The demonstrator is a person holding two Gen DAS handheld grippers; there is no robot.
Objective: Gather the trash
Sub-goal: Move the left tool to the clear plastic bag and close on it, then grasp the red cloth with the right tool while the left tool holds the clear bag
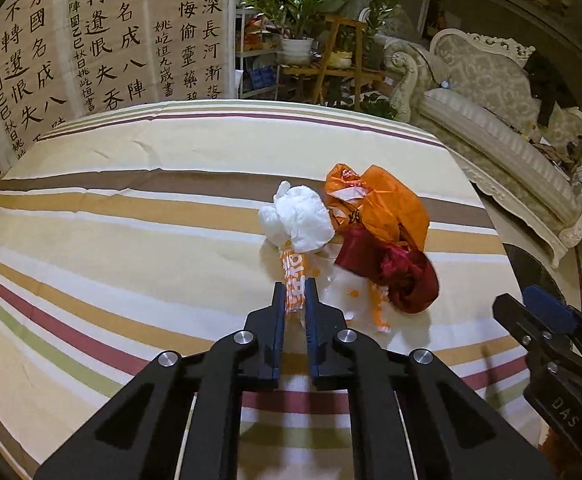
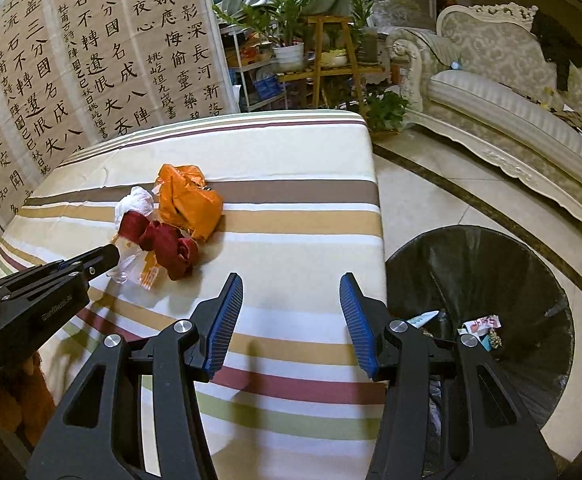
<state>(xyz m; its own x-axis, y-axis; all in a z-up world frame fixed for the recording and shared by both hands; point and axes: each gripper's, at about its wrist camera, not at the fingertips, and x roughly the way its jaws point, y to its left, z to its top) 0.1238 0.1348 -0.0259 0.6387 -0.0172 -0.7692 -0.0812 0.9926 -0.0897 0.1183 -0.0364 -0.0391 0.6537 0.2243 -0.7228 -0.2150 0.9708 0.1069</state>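
Note:
A heap of trash lies on the striped tablecloth (image 1: pixel 131 240): a crumpled white bag (image 1: pixel 297 216), an orange plastic bag (image 1: pixel 379 200), a dark red bag (image 1: pixel 391 268) and a clear wrapper with orange print (image 1: pixel 291 264). My left gripper (image 1: pixel 294 284) is shut on the near end of that printed wrapper. From the right wrist view the left gripper (image 2: pixel 111 256) reaches in from the left to the same heap, red bag (image 2: pixel 167 244) and orange bag (image 2: pixel 187 204). My right gripper (image 2: pixel 291 280) stands open over bare cloth near the table's right edge, holding nothing.
A black-lined trash bin (image 2: pixel 491 264) with a few scraps inside stands on the tiled floor right of the table. A pale carved sofa (image 2: pixel 511 120) lies beyond it. Potted plants on a wooden stand (image 2: pixel 331 60) and a calligraphy screen (image 2: pixel 91 60) back the table.

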